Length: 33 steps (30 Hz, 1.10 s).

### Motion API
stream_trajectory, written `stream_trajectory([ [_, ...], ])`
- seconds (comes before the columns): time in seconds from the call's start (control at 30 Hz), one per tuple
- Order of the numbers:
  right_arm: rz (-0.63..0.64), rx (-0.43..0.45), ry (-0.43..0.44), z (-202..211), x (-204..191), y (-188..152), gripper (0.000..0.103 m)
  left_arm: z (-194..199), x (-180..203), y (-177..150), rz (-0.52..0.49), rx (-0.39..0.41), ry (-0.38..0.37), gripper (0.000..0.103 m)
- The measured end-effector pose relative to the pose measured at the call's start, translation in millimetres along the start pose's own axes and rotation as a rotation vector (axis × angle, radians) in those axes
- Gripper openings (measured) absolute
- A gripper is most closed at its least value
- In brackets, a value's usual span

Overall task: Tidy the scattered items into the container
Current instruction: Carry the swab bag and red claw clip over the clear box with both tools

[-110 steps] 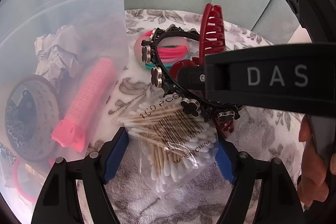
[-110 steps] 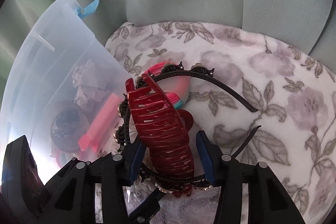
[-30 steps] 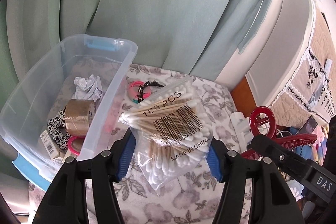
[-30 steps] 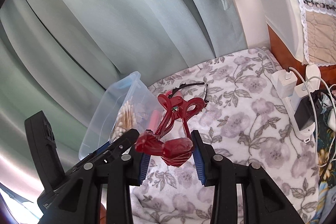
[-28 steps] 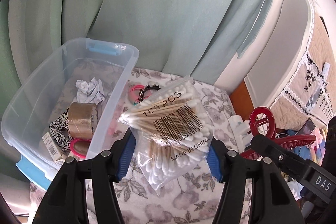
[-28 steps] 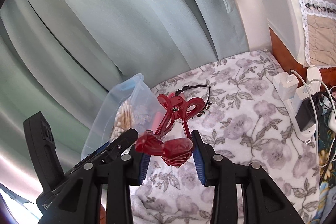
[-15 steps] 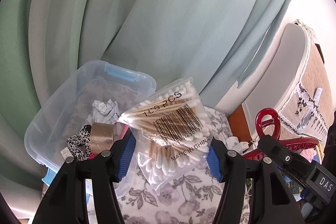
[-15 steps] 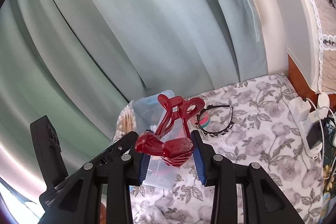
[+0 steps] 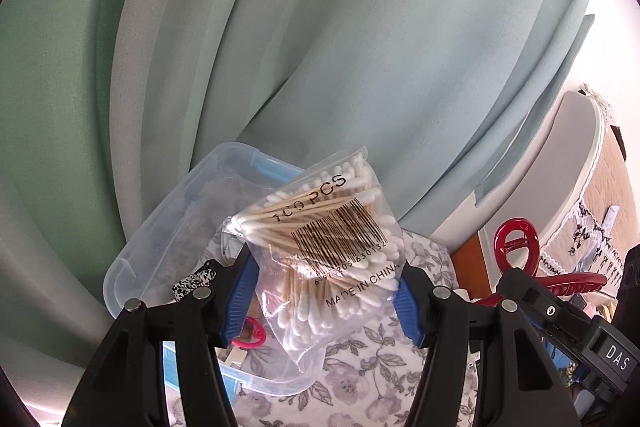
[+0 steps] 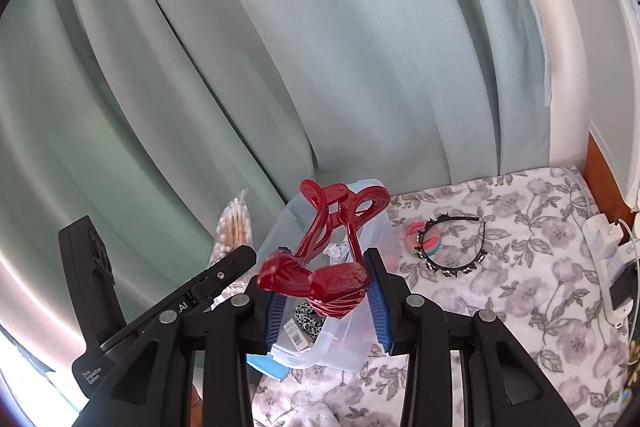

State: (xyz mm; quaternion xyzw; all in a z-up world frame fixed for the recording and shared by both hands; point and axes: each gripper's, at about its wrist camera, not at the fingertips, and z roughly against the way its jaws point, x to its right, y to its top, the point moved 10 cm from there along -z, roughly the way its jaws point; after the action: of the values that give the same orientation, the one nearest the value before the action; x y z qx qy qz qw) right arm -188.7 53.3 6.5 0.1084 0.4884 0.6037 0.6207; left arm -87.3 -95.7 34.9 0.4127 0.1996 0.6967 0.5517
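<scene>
My left gripper (image 9: pixel 322 297) is shut on a clear bag of cotton swabs (image 9: pixel 324 247), held in the air above the clear plastic bin (image 9: pixel 160 235). My right gripper (image 10: pixel 326 293) is shut on a dark red hair claw clip (image 10: pixel 328 247), which stands up between the blue pads; the same claw clip (image 9: pixel 520 255) shows at the right of the left wrist view. The bin (image 10: pixel 384 239) lies below and behind the clip, with small items inside. A black beaded headband (image 10: pixel 452 247) and pink and green hair ties (image 10: pixel 418 235) lie on the floral cloth beside the bin.
Pale green curtains (image 9: pixel 320 47) hang close behind the bin. A white power strip with plugs and cables (image 10: pixel 608 259) lies at the right edge of the floral cloth (image 10: pixel 520 287). A padded headboard (image 9: pixel 580 187) stands to the right.
Both grippers have risen and drawn back with their items still held. The bin and the floral cloth now look smaller and lower, and the curtain fills more of each view.
</scene>
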Motion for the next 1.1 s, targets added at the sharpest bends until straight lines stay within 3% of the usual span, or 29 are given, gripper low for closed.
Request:
stream_trajectory([
  [0.57, 0.044, -0.059, 0.013, -45, -29, -9, 0.039, 7, -63, 13, 0.087, -0.004, 0.055, 0.063],
  [1.1, 0.062, -0.195, 0.019, -97, -39, -38, 0.039, -14, -96, 1, 0.125, -0.087, 0.104, 0.063],
])
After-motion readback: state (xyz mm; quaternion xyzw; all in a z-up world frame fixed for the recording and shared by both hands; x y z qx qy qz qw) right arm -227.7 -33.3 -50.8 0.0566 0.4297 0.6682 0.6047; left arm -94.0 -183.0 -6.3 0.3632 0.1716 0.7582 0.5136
